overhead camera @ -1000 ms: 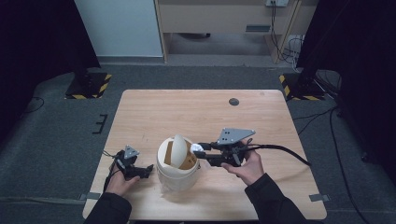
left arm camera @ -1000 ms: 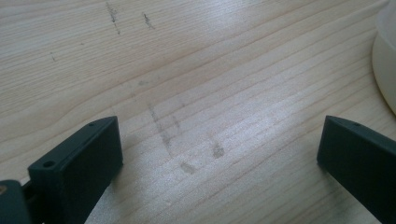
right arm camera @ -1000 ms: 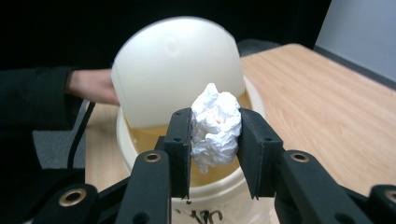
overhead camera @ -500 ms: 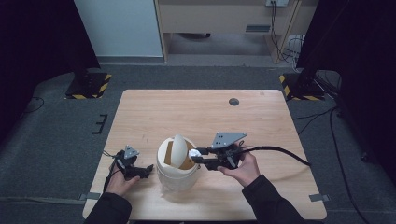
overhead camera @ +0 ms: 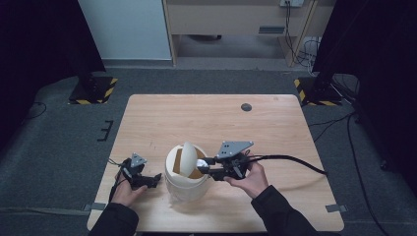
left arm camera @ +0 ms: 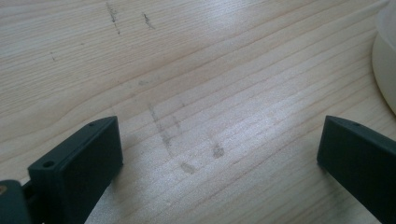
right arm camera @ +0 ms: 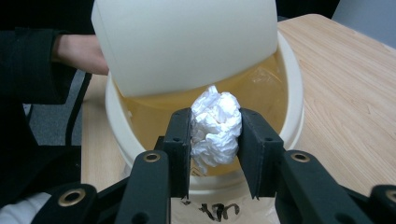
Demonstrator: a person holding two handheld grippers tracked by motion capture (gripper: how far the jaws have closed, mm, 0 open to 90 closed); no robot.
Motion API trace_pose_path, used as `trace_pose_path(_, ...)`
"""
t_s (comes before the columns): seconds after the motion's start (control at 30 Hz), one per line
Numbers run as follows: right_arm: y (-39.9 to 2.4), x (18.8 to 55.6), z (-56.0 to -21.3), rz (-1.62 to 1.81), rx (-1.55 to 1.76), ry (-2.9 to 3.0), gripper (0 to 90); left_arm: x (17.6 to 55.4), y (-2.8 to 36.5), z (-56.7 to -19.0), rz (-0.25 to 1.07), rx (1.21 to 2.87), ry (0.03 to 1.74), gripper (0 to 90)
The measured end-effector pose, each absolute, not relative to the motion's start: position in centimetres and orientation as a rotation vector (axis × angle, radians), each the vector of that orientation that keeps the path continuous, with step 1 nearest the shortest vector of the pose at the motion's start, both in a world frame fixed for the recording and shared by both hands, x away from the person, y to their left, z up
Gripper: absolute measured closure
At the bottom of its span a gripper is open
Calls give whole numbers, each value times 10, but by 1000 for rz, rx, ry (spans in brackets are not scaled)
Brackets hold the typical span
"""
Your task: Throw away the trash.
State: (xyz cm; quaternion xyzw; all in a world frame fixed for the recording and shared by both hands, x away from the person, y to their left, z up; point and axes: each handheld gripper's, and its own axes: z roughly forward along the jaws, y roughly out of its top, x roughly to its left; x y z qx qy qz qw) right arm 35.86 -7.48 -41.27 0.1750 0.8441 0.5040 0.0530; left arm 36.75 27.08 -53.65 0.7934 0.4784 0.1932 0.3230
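Observation:
A cream round bin (overhead camera: 186, 186) with a swing lid (overhead camera: 187, 152) stands at the table's near edge. In the right gripper view the tilted lid (right arm camera: 187, 42) leaves the bin's opening (right arm camera: 261, 93) showing. My right gripper (overhead camera: 204, 167) is shut on a crumpled white paper ball (right arm camera: 215, 128), held over the bin's near rim (right arm camera: 201, 186). My left gripper (overhead camera: 156, 179) rests low on the table just left of the bin and stands open. Between its fingers (left arm camera: 79, 163) lies bare wood, with the bin's edge (left arm camera: 385, 65) at the right.
The wooden table (overhead camera: 211, 123) has a small dark round cap (overhead camera: 246, 107) near its far right. A black cable (overhead camera: 290, 160) trails right from my right gripper. Dark floor surrounds the table, with a cabinet (overhead camera: 231, 19) beyond.
My right gripper has moved left and nearer with the paper ball, up to the bin's opening. The left gripper has stayed put.

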Motion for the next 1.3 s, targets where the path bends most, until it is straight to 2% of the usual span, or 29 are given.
trace_pose_path(0.13, -72, 359, -416, 1519, 532, 2572, 643, 367, 271, -536, 507, 2083, 1256, 0)
trace_pose_path(0.3, -71, 359, -415, 1543, 554, 2549, 525, 367, 271, -536, 507, 2082, 1255, 0)
trace_pose_path(0.43, -75, 359, -409, 1560, 554, 2515, 499, 367, 271, -536, 507, 2082, 1255, 0)
trace_pose_path(0.6, -98, 365, -391, 1624, 613, 2381, 440, 367, 271, -536, 507, 2082, 1255, 0)
trace_pose_path(0.8, -122, 375, -387, 1611, 693, 2300, 363, 367, 271, -536, 507, 2083, 1255, 0)
trace_pose_path(0.97, -146, 389, -395, 1569, 805, 2239, 298, 367, 271, -536, 507, 2082, 1256, 0)
trace_pose_path(1.23, -166, 401, -416, 1489, 911, 2244, 271, 367, 271, -536, 507, 2082, 1255, 0)
trace_pose_path(1.3, -176, 407, -430, 1424, 954, 2244, 268, 367, 271, -536, 507, 2082, 1255, 0)
